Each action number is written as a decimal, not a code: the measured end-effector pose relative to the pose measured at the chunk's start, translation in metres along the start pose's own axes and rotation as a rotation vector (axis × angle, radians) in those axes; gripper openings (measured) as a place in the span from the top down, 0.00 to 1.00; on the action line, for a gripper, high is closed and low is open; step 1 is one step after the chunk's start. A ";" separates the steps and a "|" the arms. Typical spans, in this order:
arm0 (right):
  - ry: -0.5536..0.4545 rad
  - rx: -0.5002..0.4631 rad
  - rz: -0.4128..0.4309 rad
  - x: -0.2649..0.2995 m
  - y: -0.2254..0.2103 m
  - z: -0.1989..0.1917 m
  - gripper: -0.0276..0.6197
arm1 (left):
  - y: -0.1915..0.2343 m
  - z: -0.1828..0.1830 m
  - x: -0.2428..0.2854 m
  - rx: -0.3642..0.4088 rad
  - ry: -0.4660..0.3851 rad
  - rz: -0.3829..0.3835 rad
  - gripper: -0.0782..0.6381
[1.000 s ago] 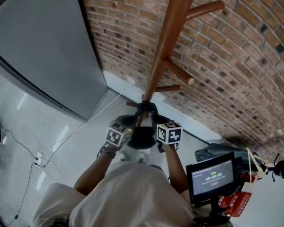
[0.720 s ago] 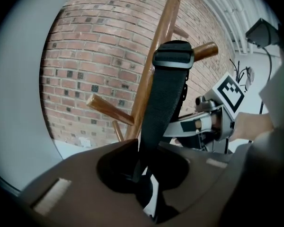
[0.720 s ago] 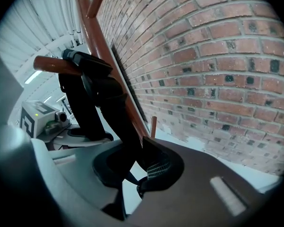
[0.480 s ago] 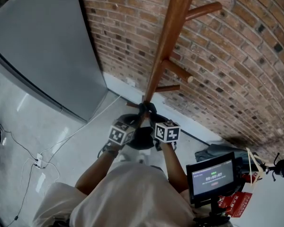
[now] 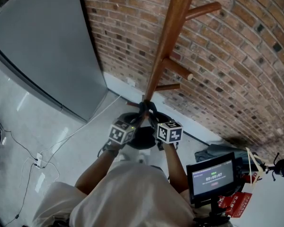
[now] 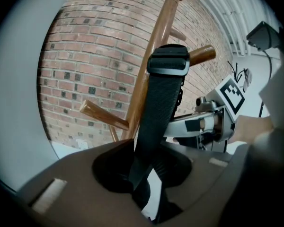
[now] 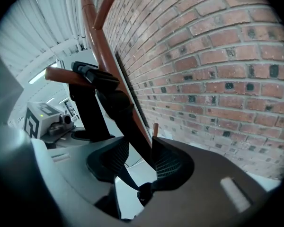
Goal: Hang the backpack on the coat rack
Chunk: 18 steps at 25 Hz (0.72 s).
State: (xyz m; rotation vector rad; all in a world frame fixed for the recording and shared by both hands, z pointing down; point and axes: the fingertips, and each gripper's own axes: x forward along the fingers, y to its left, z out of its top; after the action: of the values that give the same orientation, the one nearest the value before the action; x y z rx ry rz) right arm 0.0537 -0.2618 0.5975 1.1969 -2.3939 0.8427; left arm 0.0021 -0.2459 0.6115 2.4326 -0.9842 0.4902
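A wooden coat rack (image 5: 168, 37) stands in front of the brick wall. The black backpack (image 5: 142, 137) hangs low on it, its straps (image 5: 146, 109) looped over a low peg (image 6: 201, 55). My left gripper (image 5: 135, 122) is opening. One black strap (image 6: 163, 103) runs up between its jaws (image 6: 146, 174), with a gap showing on the right. My right gripper (image 5: 154, 121) is opening too. The other strap (image 7: 125, 119) passes between its jaws (image 7: 139, 162) close to the right one, with a gap on the left. Each gripper shows in the other's view, the right (image 6: 217, 112) and the left (image 7: 42, 119).
A grey panel (image 5: 42, 46) stands at the left against the brick wall (image 5: 236, 60). A cable and a power strip (image 5: 39, 160) lie on the pale floor. At lower right are a small monitor (image 5: 213, 176) and a grey bundle (image 5: 217, 150).
Both hands have stayed almost in place at the straps by the low peg. The right marker cube has shifted slightly. The backpack hangs as before.
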 end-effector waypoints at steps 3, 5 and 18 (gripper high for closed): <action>0.006 -0.030 0.008 -0.006 0.006 0.000 0.68 | -0.001 0.004 -0.003 0.004 -0.012 -0.001 0.76; 0.008 -0.029 0.013 -0.008 0.006 0.000 0.66 | 0.000 0.007 -0.004 0.005 -0.021 0.000 0.75; -0.082 -0.021 0.052 -0.044 0.009 0.031 0.65 | 0.000 0.028 -0.024 0.032 -0.063 -0.013 0.70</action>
State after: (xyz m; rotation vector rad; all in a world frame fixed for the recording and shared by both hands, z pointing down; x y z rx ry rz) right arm 0.0713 -0.2509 0.5473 1.1867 -2.5030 0.7966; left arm -0.0104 -0.2480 0.5768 2.4957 -0.9933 0.4302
